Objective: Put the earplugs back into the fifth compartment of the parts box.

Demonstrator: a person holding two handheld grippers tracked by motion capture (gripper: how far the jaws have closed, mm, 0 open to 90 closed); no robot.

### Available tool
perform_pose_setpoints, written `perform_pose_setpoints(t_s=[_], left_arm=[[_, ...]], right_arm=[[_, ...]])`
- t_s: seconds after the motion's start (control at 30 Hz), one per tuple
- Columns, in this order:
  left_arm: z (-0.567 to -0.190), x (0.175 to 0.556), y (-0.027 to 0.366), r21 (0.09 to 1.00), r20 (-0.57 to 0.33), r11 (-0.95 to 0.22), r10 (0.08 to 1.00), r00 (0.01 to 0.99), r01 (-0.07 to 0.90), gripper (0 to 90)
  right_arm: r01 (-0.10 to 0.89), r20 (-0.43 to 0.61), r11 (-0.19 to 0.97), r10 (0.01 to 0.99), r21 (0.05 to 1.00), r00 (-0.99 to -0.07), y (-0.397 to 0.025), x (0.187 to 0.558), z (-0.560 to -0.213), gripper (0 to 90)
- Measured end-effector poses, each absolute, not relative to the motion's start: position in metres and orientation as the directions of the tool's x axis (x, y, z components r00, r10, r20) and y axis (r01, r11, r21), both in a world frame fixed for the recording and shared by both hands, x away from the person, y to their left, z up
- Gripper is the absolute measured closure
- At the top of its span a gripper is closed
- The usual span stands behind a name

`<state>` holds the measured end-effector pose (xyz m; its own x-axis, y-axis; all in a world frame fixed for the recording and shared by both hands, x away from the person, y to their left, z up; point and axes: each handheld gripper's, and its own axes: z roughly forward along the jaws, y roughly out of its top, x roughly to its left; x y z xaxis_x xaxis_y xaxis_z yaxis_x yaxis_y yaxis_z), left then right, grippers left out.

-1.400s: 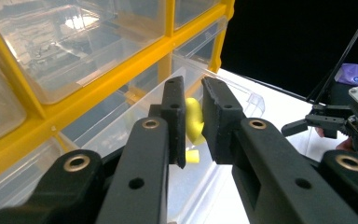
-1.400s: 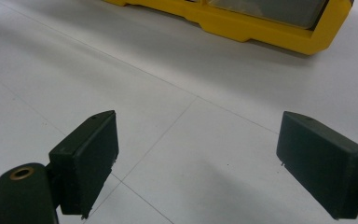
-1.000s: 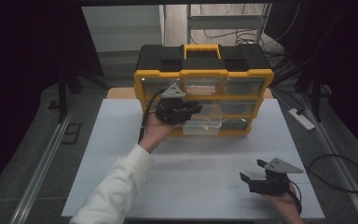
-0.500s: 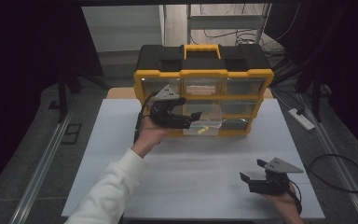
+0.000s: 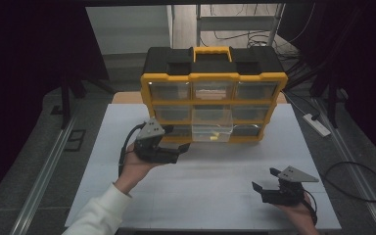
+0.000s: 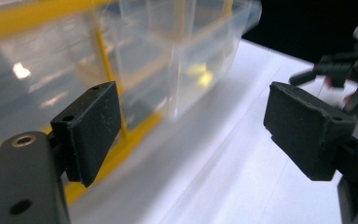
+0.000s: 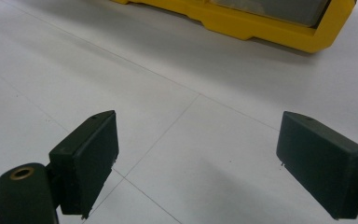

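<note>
From the high view, the left claw (image 5: 176, 149) hangs over the white desk (image 5: 210, 196) with its jaws spread and nothing between them; the yellow-and-black organizer (image 5: 213, 93) stands just ahead of it, and a clear drawer (image 5: 211, 130) in the bottom row, pulled partway out, sits just ahead and to the right of its tips, with small yellow pieces (image 5: 214, 137) inside. The right claw (image 5: 267, 188) sits low over the desk's near edge, jaws apart and empty, well apart from the organizer. In the left gripper view, the wide-open jaws frame the drawer's corner just ahead, untouched, the other claw farther right. In the right gripper view, open jaws frame bare desk, with the organizer's yellow base far ahead.
</note>
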<state>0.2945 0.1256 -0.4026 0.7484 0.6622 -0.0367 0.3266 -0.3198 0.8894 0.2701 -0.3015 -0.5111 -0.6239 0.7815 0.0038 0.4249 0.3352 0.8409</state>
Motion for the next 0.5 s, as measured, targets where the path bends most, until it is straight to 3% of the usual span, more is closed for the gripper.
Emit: perform_pose_setpoints(t_s=[0.2,0.5], left_arm=[[-0.430,0.277,0.149,0.867,-0.017,-0.352,0.687,0.726,0.353,17.9],[-0.476,0.262,0.178,0.840,-0.056,-0.335,0.730,0.681,0.427,17.8]], right_arm=[[0.415,0.001,0.340,0.773,0.844,-0.634,-0.300,0.269,-0.511,13.3],[0.414,0.006,0.337,0.769,0.845,-0.639,-0.301,0.268,-0.512,13.3]])
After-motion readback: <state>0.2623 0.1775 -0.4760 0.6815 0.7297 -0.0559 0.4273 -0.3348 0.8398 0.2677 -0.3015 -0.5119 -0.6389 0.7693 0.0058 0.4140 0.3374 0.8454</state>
